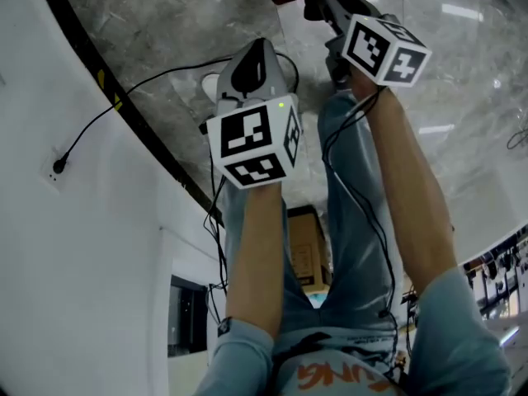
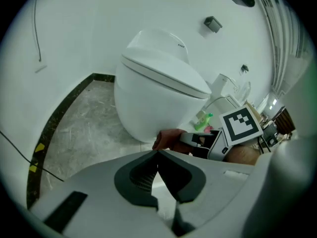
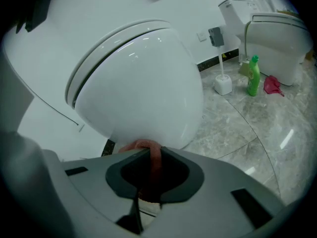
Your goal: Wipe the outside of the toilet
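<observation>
I have the right gripper clamped on a folded reddish cloth, and the fold sits against the low front curve of the toilet, right where the bowl tucks under toward the grey marble floor. From the left gripper view the same cloth shows at the foot of the bowl, so I judge this to be a wiping pass along the underside of the outer shell. My left gripper hangs back from the toilet with its jaws closed tip to tip and nothing between them; it has no work here and I would hold it clear of the black cable trailing over the floor. To do this stroke well I would press the flat of the cloth, not the jaw tips, onto the porcelain. I would follow the curve round in one smooth sweep and tilt the gripper as the surface turns so the fold does not roll out of contact. The glaze looks slick, so light steady pressure should be enough. The lid seam and the upper shell look untouched from here, so I judge that much of the outside is left to wipe. The green bottle and the toilet brush stand well apart, out of my way.
</observation>
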Tool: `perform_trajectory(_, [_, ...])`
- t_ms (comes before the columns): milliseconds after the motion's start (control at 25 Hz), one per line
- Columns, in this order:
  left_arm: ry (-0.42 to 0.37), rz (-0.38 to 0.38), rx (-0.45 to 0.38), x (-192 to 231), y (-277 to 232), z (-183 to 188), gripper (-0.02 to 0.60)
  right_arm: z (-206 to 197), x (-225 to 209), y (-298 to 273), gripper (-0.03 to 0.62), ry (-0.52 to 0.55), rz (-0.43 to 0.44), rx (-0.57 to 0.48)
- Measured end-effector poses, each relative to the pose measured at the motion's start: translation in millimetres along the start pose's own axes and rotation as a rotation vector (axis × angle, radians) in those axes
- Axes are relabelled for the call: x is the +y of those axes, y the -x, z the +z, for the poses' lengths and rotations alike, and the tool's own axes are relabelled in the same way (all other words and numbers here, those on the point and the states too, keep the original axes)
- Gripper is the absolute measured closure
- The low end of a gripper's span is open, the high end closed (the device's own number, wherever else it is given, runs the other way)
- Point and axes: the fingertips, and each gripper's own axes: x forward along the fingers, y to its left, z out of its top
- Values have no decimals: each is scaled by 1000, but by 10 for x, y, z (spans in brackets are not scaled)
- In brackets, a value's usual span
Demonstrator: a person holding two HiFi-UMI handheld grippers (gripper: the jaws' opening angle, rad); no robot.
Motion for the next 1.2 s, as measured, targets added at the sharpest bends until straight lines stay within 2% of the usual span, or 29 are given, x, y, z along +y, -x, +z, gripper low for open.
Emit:
perform_trajectory(80, [-23,32,-18,-125,-42,24,583,86,-117,42,542,17,13,-1])
perform_trajectory(280, [-9,45,-48,-442,-181,-31,583,308,-421,148,542,69,40,-18])
perform_trajectory(560, [83,100,-78,-726,-310,-217,583,659,-860,187,543,187,56,-3])
perform_trajectory(760, [107,122,-92,-818,-310,-267,583,852,-953,213,543,236,73,3])
perform_trajectory(960, [82,104,-103,-926,-319,-229,583,796,-915,302,543,232,86,-4])
perform_trajectory(1200, [82,91,-96,-788,-216,-321,583,403,-858,503,543,202,65,24])
